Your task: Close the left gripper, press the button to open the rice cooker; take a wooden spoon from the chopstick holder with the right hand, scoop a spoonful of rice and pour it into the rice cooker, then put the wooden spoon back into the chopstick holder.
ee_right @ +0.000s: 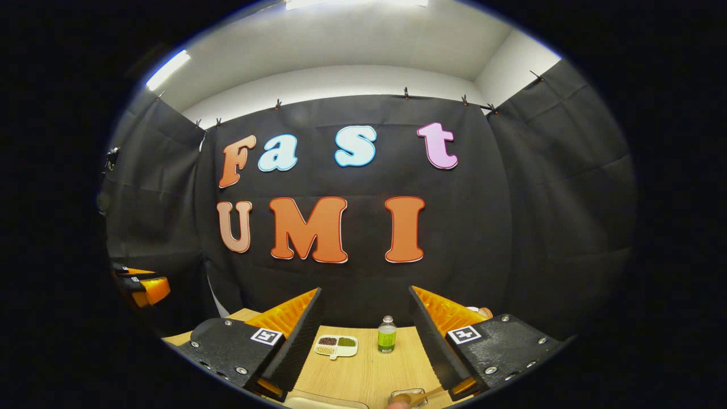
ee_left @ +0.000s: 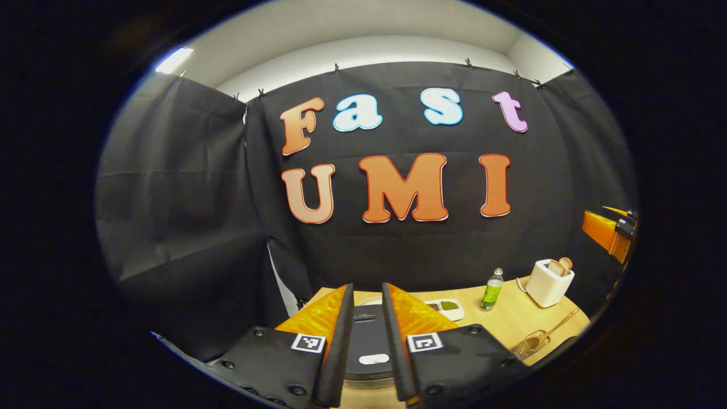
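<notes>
My left gripper [ee_left: 367, 286] hangs over the dark rice cooker [ee_left: 369, 341], whose lid is down. Its fingers stand a narrow gap apart, and the lid's white button [ee_left: 374, 359] shows between them near the front. At the table's right front, a wooden spoon [ee_left: 554, 329] leans in the clear chopstick holder [ee_left: 528, 345]. My right gripper [ee_right: 364, 289] is wide open and holds nothing, above the table. The chopstick holder [ee_right: 409, 396] with the wooden spoon sits just below and in front of it. A white divided dish [ee_right: 336, 345] holds dark red, green and tan grains.
A green bottle [ee_right: 387, 335] stands mid-table, right of the dish. A white toaster [ee_left: 548, 282] with bread slices sits at the back right. The light wooden table [ee_left: 511, 318] meets the black cloth wall behind. The other gripper [ee_left: 616, 233] hovers at the far right.
</notes>
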### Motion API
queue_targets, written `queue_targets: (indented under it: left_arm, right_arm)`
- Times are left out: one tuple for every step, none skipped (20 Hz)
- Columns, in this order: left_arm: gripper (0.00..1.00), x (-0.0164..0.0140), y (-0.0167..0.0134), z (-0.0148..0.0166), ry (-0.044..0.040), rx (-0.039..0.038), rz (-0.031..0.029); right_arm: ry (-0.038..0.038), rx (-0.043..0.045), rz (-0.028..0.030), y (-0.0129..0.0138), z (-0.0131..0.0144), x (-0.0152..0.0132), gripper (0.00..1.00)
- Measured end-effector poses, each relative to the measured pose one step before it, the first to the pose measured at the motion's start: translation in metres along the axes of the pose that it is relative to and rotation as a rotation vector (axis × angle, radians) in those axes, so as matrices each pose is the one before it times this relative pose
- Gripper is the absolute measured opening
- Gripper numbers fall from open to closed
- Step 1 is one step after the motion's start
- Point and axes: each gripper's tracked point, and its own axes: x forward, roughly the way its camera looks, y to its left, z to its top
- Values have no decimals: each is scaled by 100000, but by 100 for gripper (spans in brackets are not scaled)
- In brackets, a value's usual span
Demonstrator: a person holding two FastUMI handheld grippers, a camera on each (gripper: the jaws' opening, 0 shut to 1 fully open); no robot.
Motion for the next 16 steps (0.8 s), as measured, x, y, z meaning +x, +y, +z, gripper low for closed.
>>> queue_targets:
  left_arm:
    - [19, 31, 858, -1004, 3406, 873, 5372]
    - [14, 714, 598, -736, 3205, 866, 4070]
    - [7, 132, -388, -1260, 3748, -1583, -96]
    - [5, 716, -676, -1079, 5571, -1403, -3924]
    - [5, 733, -480, -758, 4434, -2818, -1014]
    - [5, 528, -595, -1097, 6225, -2510, -2196]
    - [4, 578, 252, -1411, 5735, -2345, 354]
    - [5, 726, 485, -698, 4259, -1263, 953]
    - [5, 532, 248, -563, 3263, -733, -63]
    - [5, 298, 25, -137, 2686, -658, -250]
    - [5, 370, -169, -461, 3178, -232, -1390]
    - [5, 468, -381, -539, 4829, -780, -2672]
    - [5, 345, -212, -635, 4912, -2322, -1833]
    - [5, 509, -126, -634, 6490, -2556, -2226]
    - [5, 435, 153, -691, 5184, -2308, -997]
    - [5, 639, 188, -99, 4060, -652, -603]
  right_arm:
    - [208, -85, -919, -362, -184, 54, 90]
    - [541, 66, -976, -370, -237, 115, 90]
    - [786, 227, -537, -413, -320, 52, 90]
    - [951, 99, -743, -335, -218, 109, 90]
    - [827, 195, -662, -365, -309, 95, 90]
    - [504, 161, -565, -197, -112, 198, 90]
    - [301, 89, -561, -283, -90, 224, 90]
    - [317, -216, -743, -227, -245, 266, 90]
    - [1044, -612, -672, -295, -419, 243, 90]
    - [1415, -655, -430, -131, -477, 216, 90]
    - [810, -491, -469, -180, -309, 204, 90]
    - [395, -255, -372, -78, -125, 80, 90]
    - [88, -160, -183, -112, -42, 24, 90]
    - [86, -217, -155, -70, -42, 60, 90]
    - [-3, -157, -113, -199, -63, -42, 90]
    - [50, -108, 47, -43, -120, 27, 90]
